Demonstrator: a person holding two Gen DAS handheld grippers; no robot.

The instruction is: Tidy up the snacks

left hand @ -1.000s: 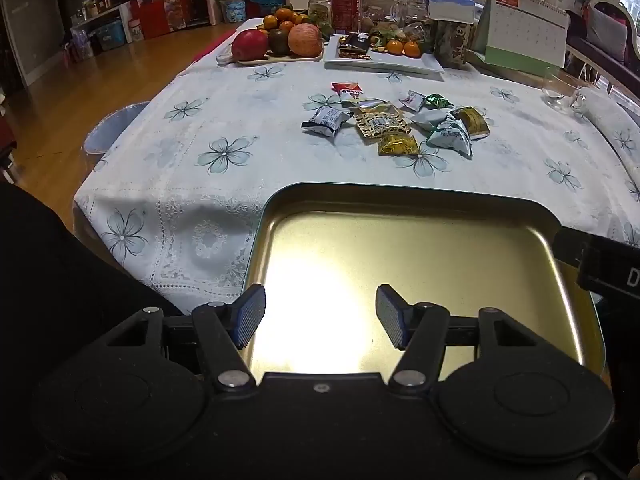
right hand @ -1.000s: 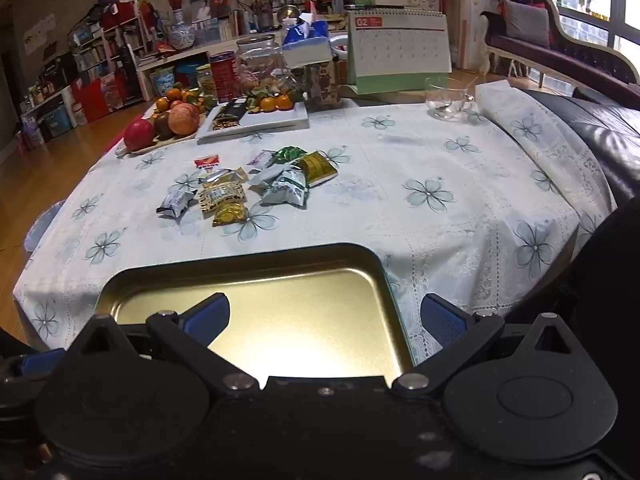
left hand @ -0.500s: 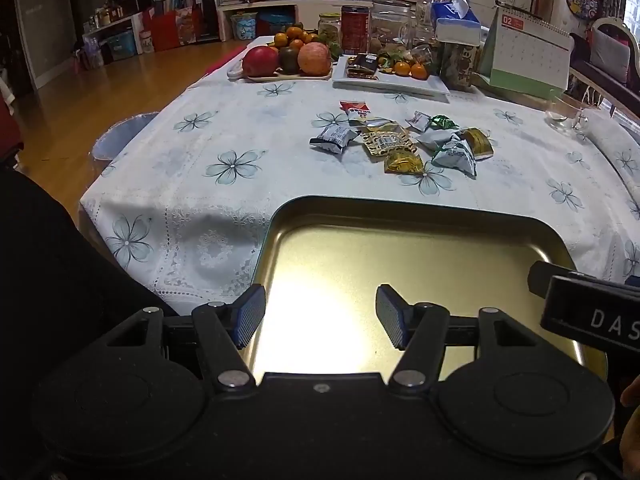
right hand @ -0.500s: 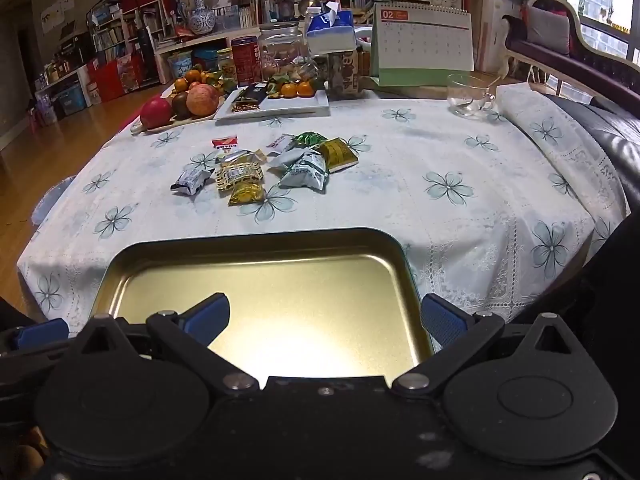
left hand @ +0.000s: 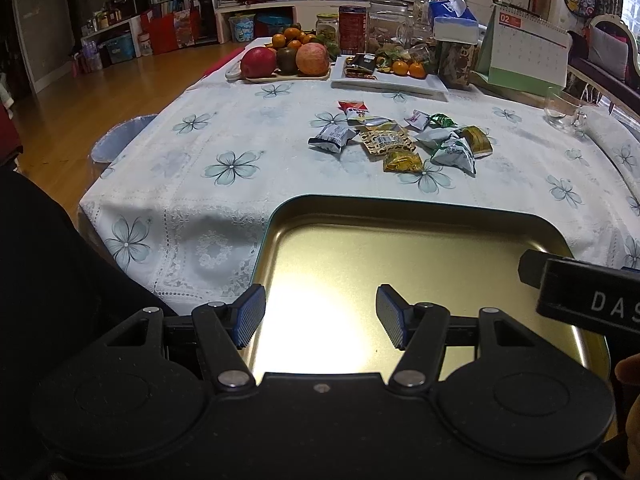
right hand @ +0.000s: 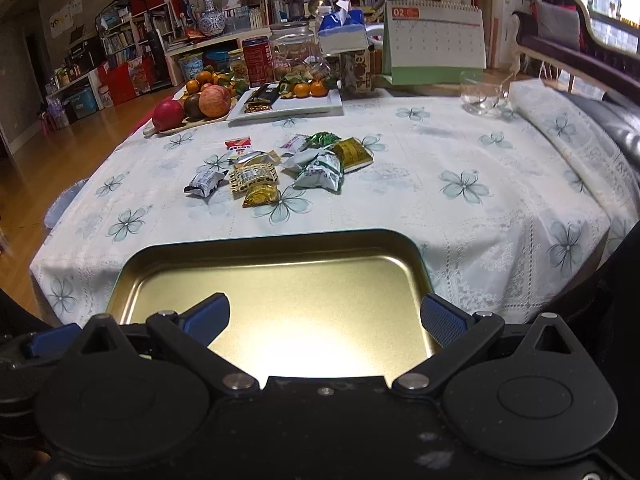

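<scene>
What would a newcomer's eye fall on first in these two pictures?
The shiny gold tray at the near table edge, bare and glaring with reflected light. Beyond it, a heap of wrapped snacks lies mid-table on the flowered tablecloth. At the far end, a board of apples and oranges adds colour.

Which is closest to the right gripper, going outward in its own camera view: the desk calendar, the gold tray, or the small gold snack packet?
1. Gold tray, directly under the right gripper, at the table's near edge.
2. Small gold snack packet, mid-table, front of the snack pile.
3. Desk calendar, far side, toward the right.
</scene>
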